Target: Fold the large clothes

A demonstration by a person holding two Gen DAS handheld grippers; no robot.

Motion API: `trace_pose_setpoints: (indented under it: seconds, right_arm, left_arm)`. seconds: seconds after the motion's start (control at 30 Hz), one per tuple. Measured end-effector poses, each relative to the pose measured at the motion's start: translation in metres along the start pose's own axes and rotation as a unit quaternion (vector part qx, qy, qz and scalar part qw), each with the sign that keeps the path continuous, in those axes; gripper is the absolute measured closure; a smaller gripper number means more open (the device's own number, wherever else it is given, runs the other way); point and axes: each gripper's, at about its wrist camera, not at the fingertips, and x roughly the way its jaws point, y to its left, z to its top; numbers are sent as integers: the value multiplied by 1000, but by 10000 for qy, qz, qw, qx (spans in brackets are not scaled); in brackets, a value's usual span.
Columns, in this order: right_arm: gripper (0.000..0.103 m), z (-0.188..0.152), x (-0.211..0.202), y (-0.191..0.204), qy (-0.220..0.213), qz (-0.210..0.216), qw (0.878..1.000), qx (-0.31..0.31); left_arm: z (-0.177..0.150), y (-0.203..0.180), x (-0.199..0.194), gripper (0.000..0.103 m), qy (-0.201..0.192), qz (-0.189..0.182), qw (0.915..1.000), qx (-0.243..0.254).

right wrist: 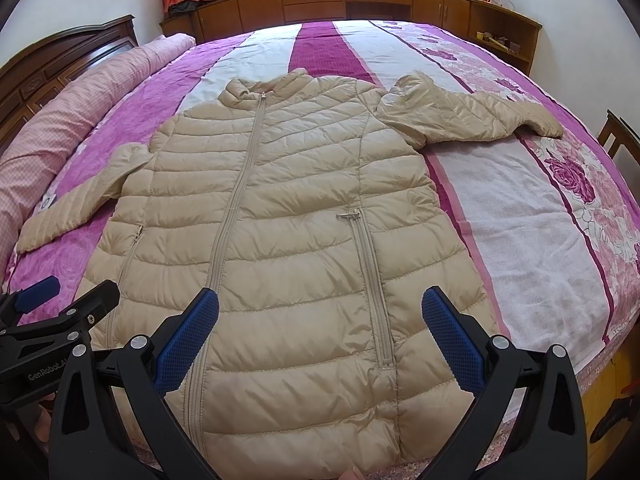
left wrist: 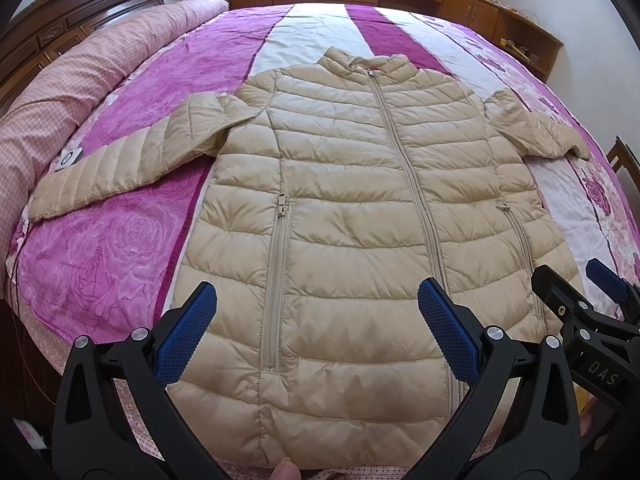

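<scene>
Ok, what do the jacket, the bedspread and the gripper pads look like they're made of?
Jacket: thin beige synthetic shell, probably nylon or polyester, with a soft sheen; the stitched puffy bands suggest down or fibre filling. Bedspread: woven printed fabric, matte, with purple rose pattern, likely cotton or a blend. Left gripper pads: blue, finely dimpled, seemingly rubber, on glossy black plastic arms.

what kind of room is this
Most likely a home bedroom: a beige puffer jacket lies spread on a bed with a purple floral bedspread, a carved wooden headboard stands at one side, and wooden cabinets run under a window.
</scene>
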Motion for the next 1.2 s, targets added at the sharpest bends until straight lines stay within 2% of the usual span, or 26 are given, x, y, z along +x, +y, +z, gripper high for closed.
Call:
trace_pose_setpoints:
  seconds: [0.9,1.2]
  right_arm:
    - [5,-1,0,-2,13,-9,10000,5]
    - [5,0,0,-1,12,-6,10000,1]
  left_arm:
    - [-1,2,3,3,41,-26,10000,-27]
    - [3,15,6,3,50,-30,9999,-155]
